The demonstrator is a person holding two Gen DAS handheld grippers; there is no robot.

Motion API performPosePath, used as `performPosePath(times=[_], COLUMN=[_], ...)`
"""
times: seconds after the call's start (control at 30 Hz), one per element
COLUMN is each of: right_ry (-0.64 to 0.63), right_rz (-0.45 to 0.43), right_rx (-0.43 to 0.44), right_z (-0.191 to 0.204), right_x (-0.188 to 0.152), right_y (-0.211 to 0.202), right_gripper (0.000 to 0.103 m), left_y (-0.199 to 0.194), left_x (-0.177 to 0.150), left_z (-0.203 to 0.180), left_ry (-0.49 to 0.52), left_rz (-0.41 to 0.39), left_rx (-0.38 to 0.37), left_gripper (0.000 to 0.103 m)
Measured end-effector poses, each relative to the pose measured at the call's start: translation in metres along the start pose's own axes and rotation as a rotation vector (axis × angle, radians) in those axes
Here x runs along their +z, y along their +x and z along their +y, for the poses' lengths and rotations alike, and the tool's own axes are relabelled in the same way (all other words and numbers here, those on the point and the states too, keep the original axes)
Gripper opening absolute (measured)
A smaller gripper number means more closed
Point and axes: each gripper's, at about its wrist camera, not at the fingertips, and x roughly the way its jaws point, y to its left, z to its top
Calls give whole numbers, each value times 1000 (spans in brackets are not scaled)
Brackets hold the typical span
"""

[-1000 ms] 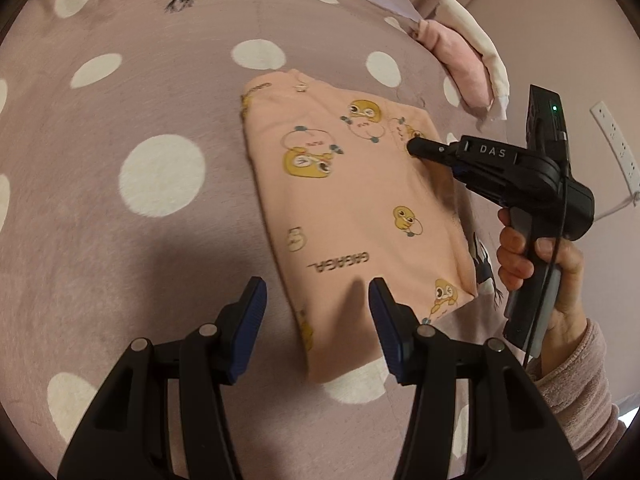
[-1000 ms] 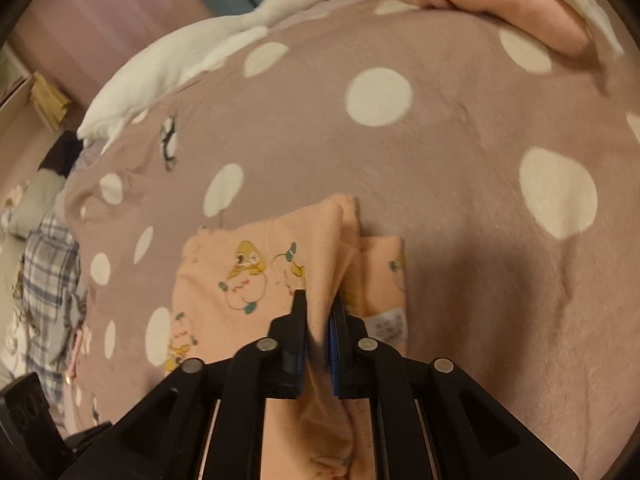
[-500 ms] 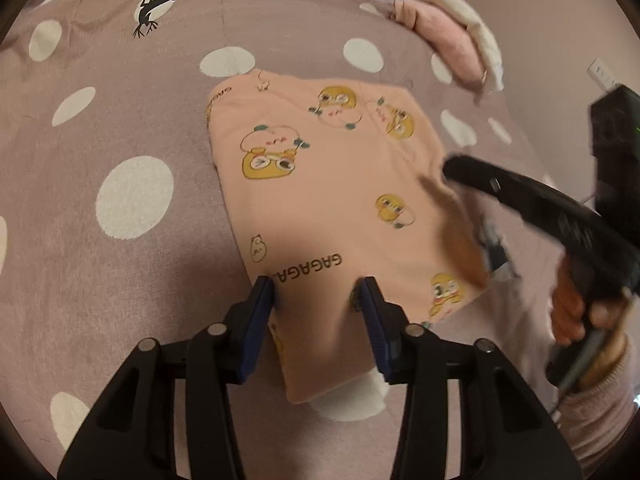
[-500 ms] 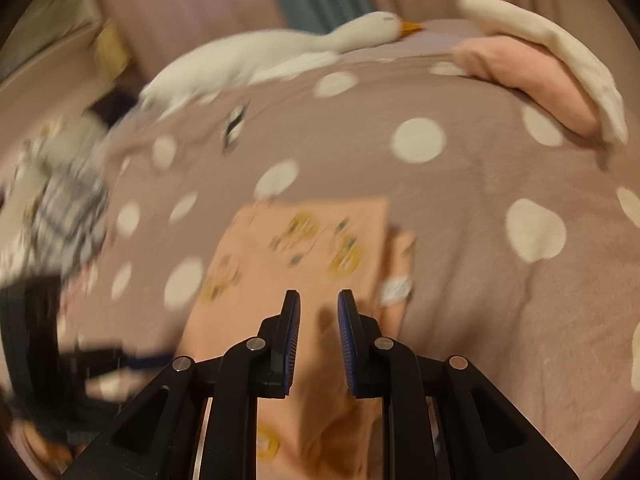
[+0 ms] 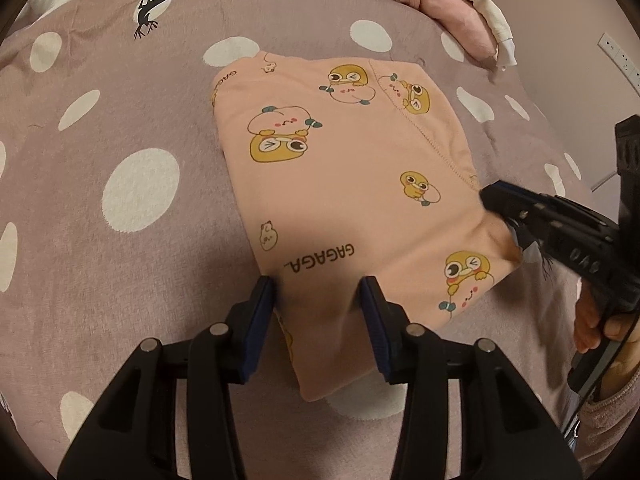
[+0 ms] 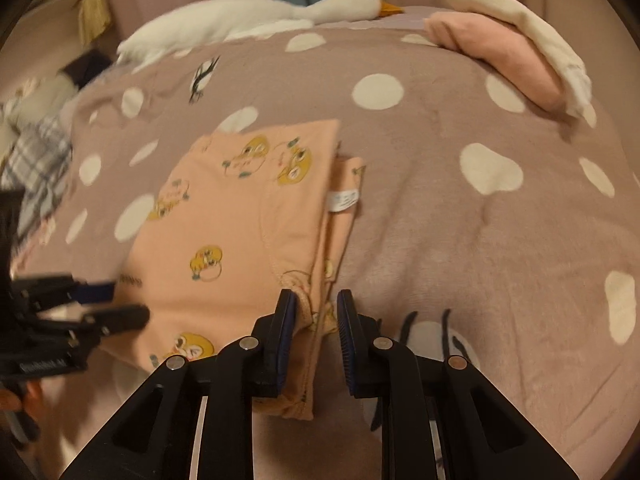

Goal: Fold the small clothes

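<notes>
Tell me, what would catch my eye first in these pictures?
A folded peach garment printed with yellow cartoon ducks lies mid-bed on a mauve polka-dot blanket. Two open black grippers flank it: the left gripper at its near edge, the right gripper at its side. A white plush goose lies beyond.

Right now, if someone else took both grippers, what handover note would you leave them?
Left gripper: open, jaws straddling the near edge of the peach duck-print garment, not clamped.
Right gripper: open at the garment's right edge, cloth between the jaws, no grip.
The garment lies flat in a folded rectangle on the polka-dot blanket; a layer with a white label sticks out on the right side.
Done: side folds, judging by the layered right edge.
Left: probably one more fold, then setting it aside, perhaps with the pink and cream stack.
</notes>
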Motion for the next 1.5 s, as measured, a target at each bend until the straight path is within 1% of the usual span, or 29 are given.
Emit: performPosePath(times=[0.1, 0.17, 0.27, 0.33, 0.47, 0.53, 0.6, 0.67, 0.73, 0.8, 0.83, 0.9, 0.97, 1.07, 1.17, 1.2, 1.27, 1.33, 1.4, 1.47, 1.5], right_ry=[38, 54, 31, 0, -24, -7, 35, 82, 134, 146, 154, 179, 169, 121, 78, 68, 58, 42, 16, -10, -12], right_rz=[-43, -68, -103, -97, -39, 3, 26, 24, 13, 3, -6, -31, -75, -112, -127, -130, -129, -110, -79, -41, -33], right_rx=[19, 55, 112, 122, 80, 36, 23, 19, 8, -64, -76, -45, -6, 67, 132, 155, 195, 215, 204, 174, 176], right_z=[-3, -3, 3, 10, 13, 8, -1, -10, -22, -31, -35, -41, -38, -22, -2, 5, 16, 27, 35, 39, 38], right_x=[-2, -2, -3, -5, -12, -17, -20, -22, -23, -25, -26, -27, -28, -25, -22, -21, -21, -22, -24, -28, -30], right_y=[-10, -17, -26, -26, -12, -2, 3, 0, -4, -7, -10, -17, -26, -31, -26, -24, -16, -5, 5, 16, 17], right_gripper=[20, 20, 20, 20, 20, 20, 20, 20, 20, 19, 20, 20, 20, 20, 20, 20, 20, 19, 19, 19, 19], left_y=[0, 0, 1, 1, 1, 1, -1, -8, -19, -27, -32, -33, -30, -18, -4, 0, 8, 15, 24, 40, 49], left_x=[-2, -2, -2, -3, -4, -5, -6, -8, -7, -3, 3, 13, 28, 50, 69, 74, 88, 98, 107, 112, 113], left_z=[-1, -2, -3, -4, -4, -3, -3, -1, 2, 9, 15, 21, 26, 34, 40, 41, 42, 41, 40, 40, 40], left_ry=[3, 7, 12, 15, 19, 18, 14, 10, 5, -15, -41, -67, -83, -127, -181, -193, -223, -239, -240, -234, -228], left_rz=[1, 1, 2, 2, 6, 8, 11, 6, -24, -51, -67, -78, -85, -82, -79, -80, -83, -85, -80, -52, -30], left_rx=[7, 11, 20, 24, 30, 30, 26, 12, 7, -8, -25, -23, -24, -43, -51, -52, -57, -53, -32, 0, 19], left_gripper=[45, 45, 45, 45, 45, 45, 45, 43, 43, 43, 43, 43, 43, 42, 42, 40, 35, 35, 35, 35, 36])
